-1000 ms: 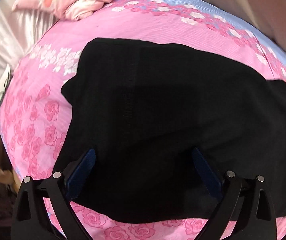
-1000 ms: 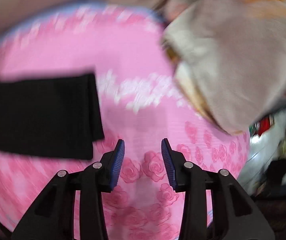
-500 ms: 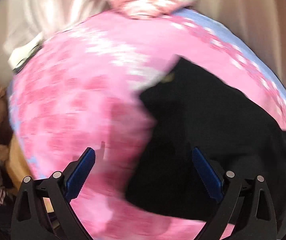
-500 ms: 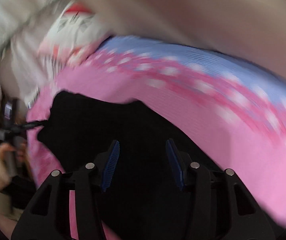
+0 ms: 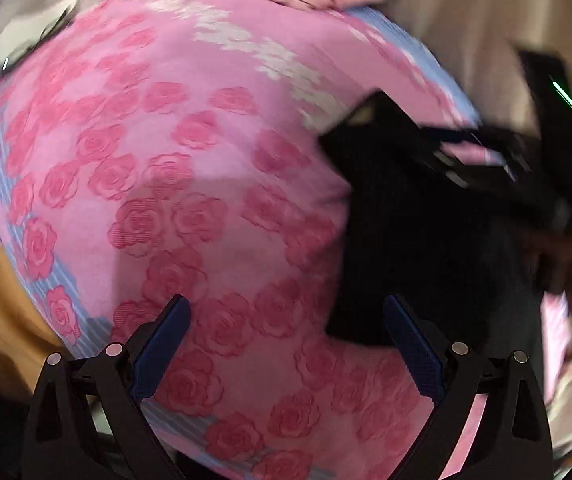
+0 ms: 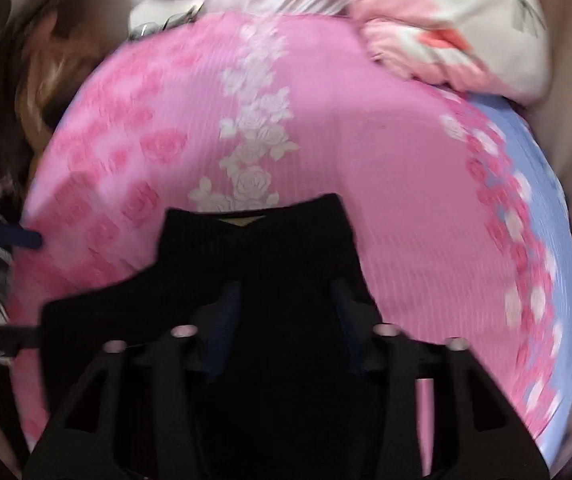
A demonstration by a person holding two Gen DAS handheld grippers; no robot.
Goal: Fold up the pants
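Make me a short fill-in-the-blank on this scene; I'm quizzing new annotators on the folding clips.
1. The pants are ____ in colour.
2. The bedsheet under them is printed with ____.
3. The left gripper hangs over bare sheet with its jaws ____.
4. The right gripper has ____ between its closing jaws.

Missing: black; roses; open; the pants

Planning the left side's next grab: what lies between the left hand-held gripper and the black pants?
Only bare rose-print bedsheet. In the left wrist view, the open left hand-held gripper hovers over pink sheet, with the pants off to its right.
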